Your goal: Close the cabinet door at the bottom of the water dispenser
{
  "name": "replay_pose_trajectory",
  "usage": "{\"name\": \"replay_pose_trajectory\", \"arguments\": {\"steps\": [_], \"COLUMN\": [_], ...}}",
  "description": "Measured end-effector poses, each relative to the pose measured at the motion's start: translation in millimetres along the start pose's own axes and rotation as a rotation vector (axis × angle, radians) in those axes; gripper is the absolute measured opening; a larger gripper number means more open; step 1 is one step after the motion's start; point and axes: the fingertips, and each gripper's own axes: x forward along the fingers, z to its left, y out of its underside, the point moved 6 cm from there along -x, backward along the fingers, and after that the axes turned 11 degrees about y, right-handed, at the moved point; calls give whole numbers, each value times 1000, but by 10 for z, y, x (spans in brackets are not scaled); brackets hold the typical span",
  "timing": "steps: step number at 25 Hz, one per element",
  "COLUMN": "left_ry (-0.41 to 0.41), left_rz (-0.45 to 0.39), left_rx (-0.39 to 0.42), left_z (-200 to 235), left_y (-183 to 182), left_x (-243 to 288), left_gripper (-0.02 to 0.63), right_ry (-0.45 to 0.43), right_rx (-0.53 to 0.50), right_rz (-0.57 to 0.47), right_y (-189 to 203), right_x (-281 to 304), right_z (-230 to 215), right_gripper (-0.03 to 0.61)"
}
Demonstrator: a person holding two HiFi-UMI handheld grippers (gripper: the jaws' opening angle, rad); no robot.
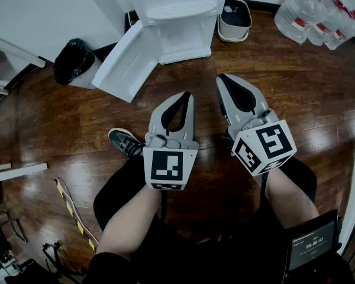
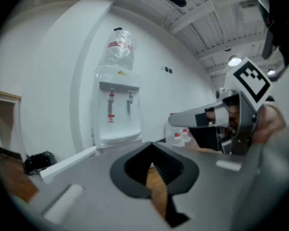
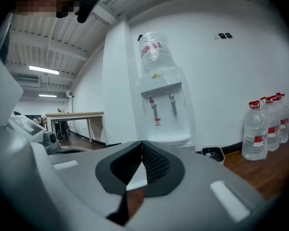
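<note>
A white water dispenser [image 1: 176, 16] stands against the far wall, also seen as the dispenser [image 2: 116, 110] and the dispenser [image 3: 164, 107] with a bottle on top. Its bottom cabinet door [image 1: 125, 61] hangs wide open, swung out to the left over the wooden floor. My left gripper [image 1: 184, 96] and right gripper [image 1: 222, 77] are both shut and empty, held side by side well short of the dispenser and pointing toward it. In the left gripper view the door's edge [image 2: 66, 164] shows low at left, and the right gripper [image 2: 172, 120] reaches in from the right.
A black rubbish bag [image 1: 72, 60] sits left of the door. A small bin [image 1: 235, 19] stands right of the dispenser, with several water bottles [image 1: 313, 14] further right. A person's shoe [image 1: 125, 142] is on the floor by my left gripper. A desk [image 3: 74, 117] stands far left.
</note>
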Motion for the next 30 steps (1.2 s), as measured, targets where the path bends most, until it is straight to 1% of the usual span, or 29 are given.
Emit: {"name": "replay_pose_trajectory", "arguments": {"steps": [3, 5, 8, 10, 13, 16, 18, 21, 22, 25, 27, 28, 30], "left_ry": [-16, -28, -49, -75, -130, -172, -166, -154, -159, -168, -155, -145, -129], "left_rz": [6, 11, 18, 25, 37, 36, 34, 55, 68, 118, 165, 191, 249], "left_rx": [5, 2, -1, -11, -31, -81, -145, -224, -234, -233, -225, -216, -193], "left_z": [101, 165, 305, 430, 653, 882, 1002, 1223, 1306, 1527, 1660, 1728, 1873], "left_y": [-5, -4, 5, 40, 102, 98, 73, 118, 144, 218, 244, 248, 272], "left_x": [42, 63, 34, -48, -151, -174, -160, -130, -116, -54, 15, 55, 128], "left_gripper": [20, 20, 20, 20, 20, 20, 22, 114, 125, 177, 199, 223, 237], "right_ry": [-14, -17, -32, -45, -54, -62, -72, -86, -88, -91, -92, -94, -102], "right_rx": [-12, -14, 15, 32, 22, 15, 9, -6, -11, -12, -11, -18, -50], "right_rz": [10, 37, 86, 103, 102, 109, 116, 128, 133, 151, 161, 166, 175], "right_y": [20, 96, 196, 206, 192, 204, 218, 241, 251, 294, 320, 331, 362], "right_x": [37, 59, 137, 182, 241, 347, 427, 557, 604, 751, 866, 926, 1032], "right_z": [49, 69, 132, 206, 286, 336, 379, 422, 419, 371, 330, 312, 284], "right_gripper": [5, 5, 5, 5, 5, 5, 5, 5, 5, 5, 5, 5, 5]}}
